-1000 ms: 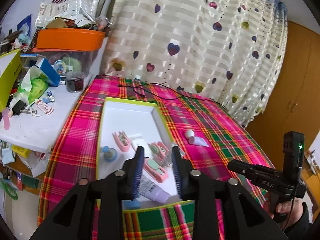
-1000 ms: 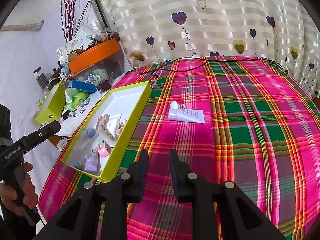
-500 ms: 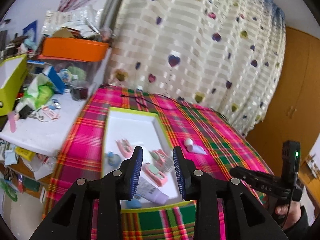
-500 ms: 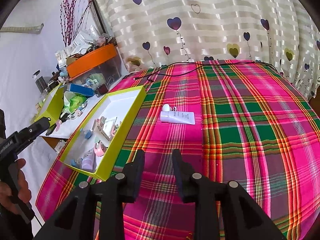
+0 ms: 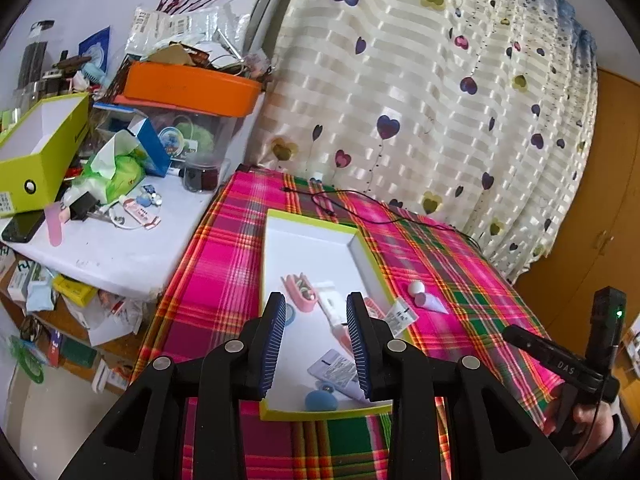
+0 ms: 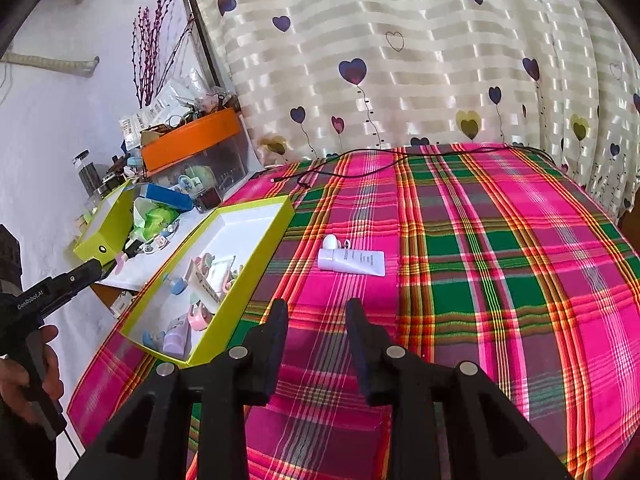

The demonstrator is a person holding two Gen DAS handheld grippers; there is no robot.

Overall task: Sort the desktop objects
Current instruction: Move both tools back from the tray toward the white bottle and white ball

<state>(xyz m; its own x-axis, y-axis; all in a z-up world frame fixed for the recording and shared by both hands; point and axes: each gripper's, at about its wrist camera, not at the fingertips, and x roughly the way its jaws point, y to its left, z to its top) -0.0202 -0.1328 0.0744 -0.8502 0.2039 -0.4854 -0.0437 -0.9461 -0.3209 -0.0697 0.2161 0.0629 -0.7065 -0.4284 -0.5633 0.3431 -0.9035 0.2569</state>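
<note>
A lime-edged white box (image 5: 308,252) (image 6: 276,216) lies on the plaid tablecloth and holds several small items: pink clips (image 5: 300,288), a lilac tube (image 5: 338,372), a blue round piece (image 5: 320,400). A white tube (image 6: 352,260) with a small white ball (image 6: 331,241) beside it lies on the cloth to the right of the box; the tube (image 5: 430,301) also shows in the left wrist view. My left gripper (image 5: 316,336) hovers open above the box's near end, holding nothing. My right gripper (image 6: 316,336) is open over bare cloth, short of the white tube.
A black cable (image 6: 380,164) runs across the far side of the table. A cluttered white shelf (image 5: 112,248) stands left of the table, with an orange-lidded bin (image 5: 188,88) and a lime box (image 5: 40,152). A heart-print curtain (image 6: 400,60) hangs behind the table.
My left gripper has pulled back and risen from the box, its fingers a little wider apart. The right gripper has drawn back slightly from the white tube.
</note>
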